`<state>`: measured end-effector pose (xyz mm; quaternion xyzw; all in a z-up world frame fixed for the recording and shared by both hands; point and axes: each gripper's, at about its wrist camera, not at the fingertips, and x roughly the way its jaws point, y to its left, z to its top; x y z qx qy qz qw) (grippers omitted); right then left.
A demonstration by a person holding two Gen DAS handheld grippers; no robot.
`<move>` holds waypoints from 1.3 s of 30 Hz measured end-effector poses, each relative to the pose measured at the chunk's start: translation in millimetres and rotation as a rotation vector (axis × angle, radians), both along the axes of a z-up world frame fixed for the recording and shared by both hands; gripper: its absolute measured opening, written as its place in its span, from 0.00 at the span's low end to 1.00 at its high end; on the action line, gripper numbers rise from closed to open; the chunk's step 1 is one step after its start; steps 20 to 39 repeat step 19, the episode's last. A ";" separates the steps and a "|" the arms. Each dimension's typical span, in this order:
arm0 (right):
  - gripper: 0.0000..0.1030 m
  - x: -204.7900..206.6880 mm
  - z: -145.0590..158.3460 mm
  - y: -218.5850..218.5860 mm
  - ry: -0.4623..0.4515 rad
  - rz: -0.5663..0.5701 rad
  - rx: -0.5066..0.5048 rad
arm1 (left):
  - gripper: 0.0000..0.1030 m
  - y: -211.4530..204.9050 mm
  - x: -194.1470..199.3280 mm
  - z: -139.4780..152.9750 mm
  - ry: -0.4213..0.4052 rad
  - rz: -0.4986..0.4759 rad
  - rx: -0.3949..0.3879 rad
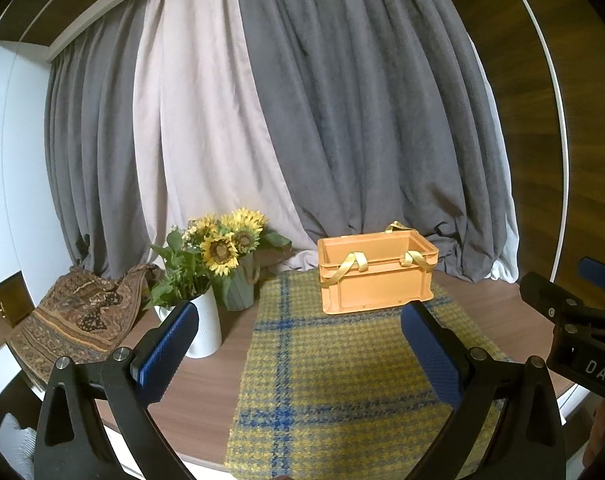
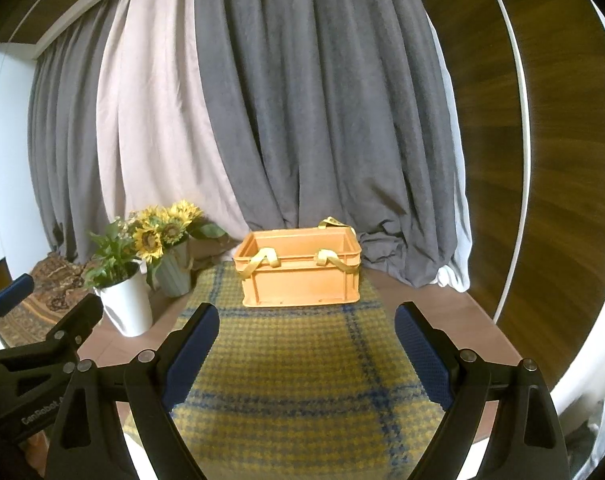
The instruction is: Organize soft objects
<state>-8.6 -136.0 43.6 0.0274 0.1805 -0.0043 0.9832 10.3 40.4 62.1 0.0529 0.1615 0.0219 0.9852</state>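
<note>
An orange plastic crate [image 1: 376, 276] [image 2: 300, 270] with yellow ribbon handles stands on the far end of a yellow and blue checked blanket [image 1: 334, 380] [image 2: 294, 380] spread flat on the wooden table. A brown patterned cloth [image 1: 78, 316] [image 2: 50, 284] lies crumpled at the far left. My left gripper [image 1: 300, 340] is open and empty above the blanket's near part. My right gripper [image 2: 306, 340] is open and empty, also above the blanket, to the right of the left one. The crate's inside is hidden.
A white vase [image 1: 206, 328] [image 2: 128, 304] of green leaves and a grey-green vase [image 1: 238, 288] [image 2: 176, 276] of sunflowers stand left of the blanket. Grey and pale curtains [image 1: 302, 120] hang behind the table. A wood panel [image 2: 542, 160] is at the right.
</note>
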 end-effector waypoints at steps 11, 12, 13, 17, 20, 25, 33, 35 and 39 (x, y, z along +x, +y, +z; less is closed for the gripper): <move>0.88 -7.2 -0.3 -4.4 -0.003 -0.013 0.000 | 1.00 -4.0 -3.3 0.5 -0.004 -0.002 0.002; 0.88 -7.6 -0.5 -4.5 -0.003 -0.014 -0.001 | 1.00 -4.2 -3.4 0.4 -0.005 -0.001 0.003; 0.88 -7.3 -0.3 -3.3 -0.004 -0.016 -0.002 | 1.00 -3.9 -3.3 0.3 -0.004 -0.001 0.003; 0.88 -7.3 -0.3 -3.7 -0.004 -0.015 0.000 | 1.00 -3.2 -3.5 0.5 -0.005 -0.004 0.000; 0.88 -7.1 -0.3 -3.5 -0.004 -0.016 -0.002 | 1.00 -3.5 -3.1 0.1 -0.005 -0.005 0.002; 0.88 -7.1 -0.3 -3.5 -0.004 -0.016 -0.002 | 1.00 -3.5 -3.1 0.1 -0.005 -0.005 0.002; 0.88 -7.1 -0.3 -3.5 -0.004 -0.016 -0.002 | 1.00 -3.5 -3.1 0.1 -0.005 -0.005 0.002; 0.88 -7.1 -0.3 -3.5 -0.004 -0.016 -0.002 | 1.00 -3.5 -3.1 0.1 -0.005 -0.005 0.002; 0.88 -7.1 -0.3 -3.5 -0.004 -0.016 -0.002 | 1.00 -3.5 -3.1 0.1 -0.005 -0.005 0.002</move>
